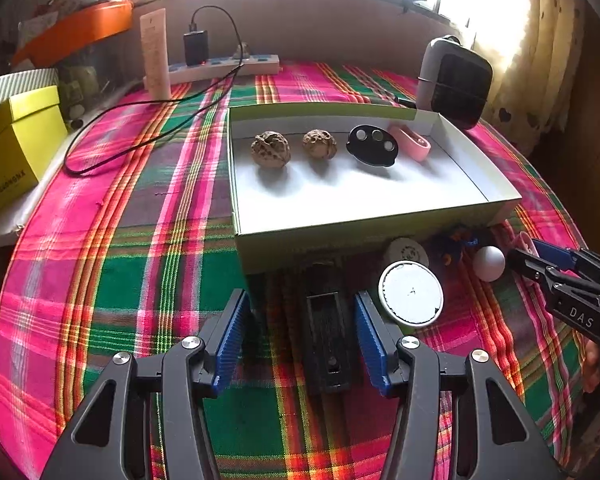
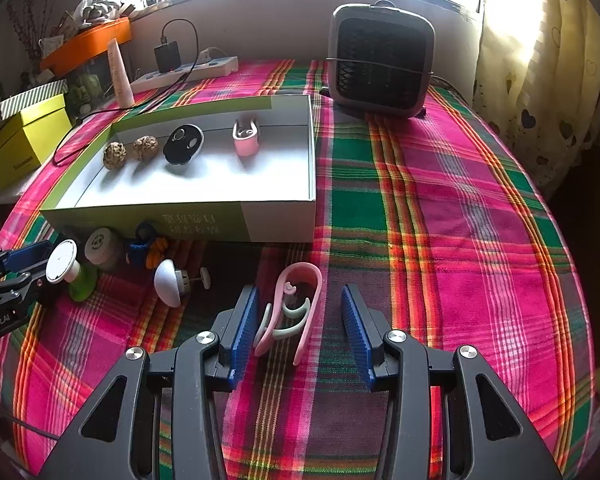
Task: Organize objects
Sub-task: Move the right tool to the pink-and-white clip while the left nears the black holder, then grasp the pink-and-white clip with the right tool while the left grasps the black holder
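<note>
Blue-orange toy half behind box

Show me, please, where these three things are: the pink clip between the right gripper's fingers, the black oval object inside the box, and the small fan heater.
pink clip (image 2: pixel 300 304): right wrist view, on its outer pink arm.
black oval object (image 1: pixel 373 146): left wrist view, on its top face.
fan heater (image 2: pixel 381 62): right wrist view, on its front grille.

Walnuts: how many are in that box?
2. Both walnuts lie side by side at the box's far left end: one leftmost, the other beside the black oval piece. None seems hidden.
</note>
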The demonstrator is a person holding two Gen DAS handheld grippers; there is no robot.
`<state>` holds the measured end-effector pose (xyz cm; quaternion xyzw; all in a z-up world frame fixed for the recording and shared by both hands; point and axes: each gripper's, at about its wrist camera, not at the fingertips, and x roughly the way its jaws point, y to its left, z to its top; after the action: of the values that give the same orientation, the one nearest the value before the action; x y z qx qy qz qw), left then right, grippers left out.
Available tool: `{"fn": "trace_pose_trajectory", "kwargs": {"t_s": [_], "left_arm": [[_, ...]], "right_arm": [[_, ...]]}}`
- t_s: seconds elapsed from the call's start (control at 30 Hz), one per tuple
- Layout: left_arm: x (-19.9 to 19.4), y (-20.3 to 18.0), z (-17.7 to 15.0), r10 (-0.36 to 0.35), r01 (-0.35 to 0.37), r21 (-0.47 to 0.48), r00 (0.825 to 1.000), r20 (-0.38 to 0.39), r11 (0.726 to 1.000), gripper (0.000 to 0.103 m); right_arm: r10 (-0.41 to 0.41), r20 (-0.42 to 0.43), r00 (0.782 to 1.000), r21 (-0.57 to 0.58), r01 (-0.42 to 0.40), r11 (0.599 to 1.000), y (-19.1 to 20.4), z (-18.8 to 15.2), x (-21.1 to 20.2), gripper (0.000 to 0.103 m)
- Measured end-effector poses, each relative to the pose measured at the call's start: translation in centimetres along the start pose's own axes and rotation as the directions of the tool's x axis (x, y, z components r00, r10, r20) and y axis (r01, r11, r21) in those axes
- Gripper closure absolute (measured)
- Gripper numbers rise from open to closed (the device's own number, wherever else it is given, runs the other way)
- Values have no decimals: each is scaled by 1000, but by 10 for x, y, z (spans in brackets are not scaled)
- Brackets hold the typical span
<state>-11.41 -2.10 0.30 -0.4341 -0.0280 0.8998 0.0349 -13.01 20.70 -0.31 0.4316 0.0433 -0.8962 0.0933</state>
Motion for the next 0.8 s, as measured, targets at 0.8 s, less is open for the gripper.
{"fn": "trace_pose_trajectory", "kwargs": {"t_s": [0.8], "left_arm": [[1,6,2,50,-50,-9,999,4,999,77]], "right_arm": [[-1,6,1000,24,1,1000,-6,1,-1,79]]}}
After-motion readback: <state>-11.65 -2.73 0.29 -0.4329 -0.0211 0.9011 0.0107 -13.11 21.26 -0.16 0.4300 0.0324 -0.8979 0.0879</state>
